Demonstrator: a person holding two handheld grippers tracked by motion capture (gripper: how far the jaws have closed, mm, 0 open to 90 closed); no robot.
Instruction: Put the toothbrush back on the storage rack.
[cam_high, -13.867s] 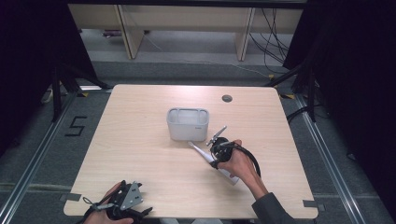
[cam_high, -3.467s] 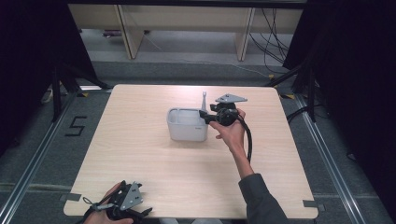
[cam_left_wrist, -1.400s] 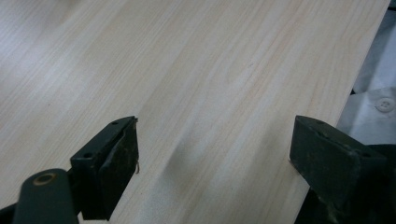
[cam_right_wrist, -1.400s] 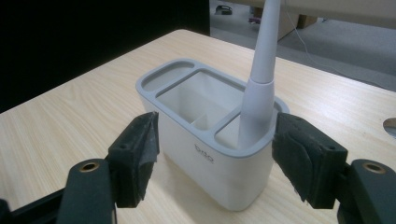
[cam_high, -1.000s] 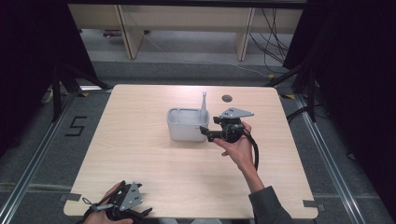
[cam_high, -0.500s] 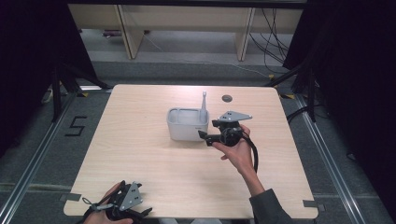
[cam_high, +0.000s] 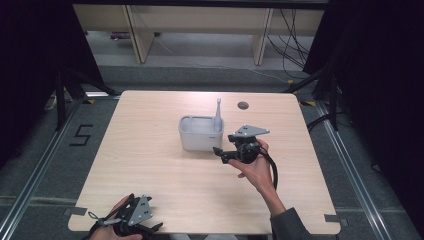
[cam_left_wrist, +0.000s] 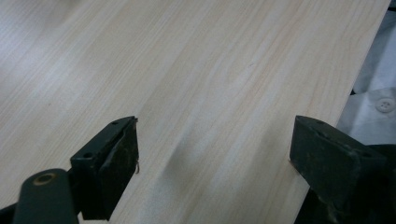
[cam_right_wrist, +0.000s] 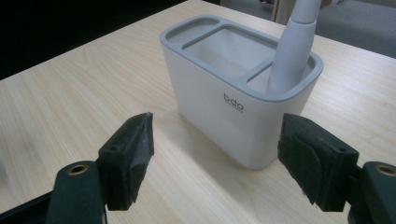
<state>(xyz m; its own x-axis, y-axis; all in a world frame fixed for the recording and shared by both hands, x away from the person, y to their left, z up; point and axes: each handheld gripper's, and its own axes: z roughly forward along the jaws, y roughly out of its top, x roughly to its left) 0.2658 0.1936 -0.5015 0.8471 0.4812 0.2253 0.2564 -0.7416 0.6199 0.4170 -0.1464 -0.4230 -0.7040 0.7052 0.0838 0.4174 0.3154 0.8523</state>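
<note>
A white holder (cam_high: 200, 135) with a grey rim and three compartments stands at mid-table. A grey handle (cam_high: 218, 112) stands upright in its right end compartment, also seen in the right gripper view as the handle (cam_right_wrist: 289, 51) inside the holder (cam_right_wrist: 210, 93). My right gripper (cam_high: 220, 155) hovers just to the near right of the holder and points at it. It is open, its jaws have just been opening a little further, and nothing is between them (cam_right_wrist: 219, 133). My left gripper (cam_high: 145, 227) rests at the table's near left edge, open over bare wood (cam_left_wrist: 215, 154).
The pale wooden table (cam_high: 150, 165) has a dark round cable hole (cam_high: 243, 105) at the back. Beyond the far edge are shelf legs and floor cables. A "5" mark (cam_high: 82, 135) is on the floor at the left. Dark curtains flank both sides.
The right gripper carried the handle up to the holder, let it go in the end compartment, and has drawn back toward the person. The left gripper has stayed put.
</note>
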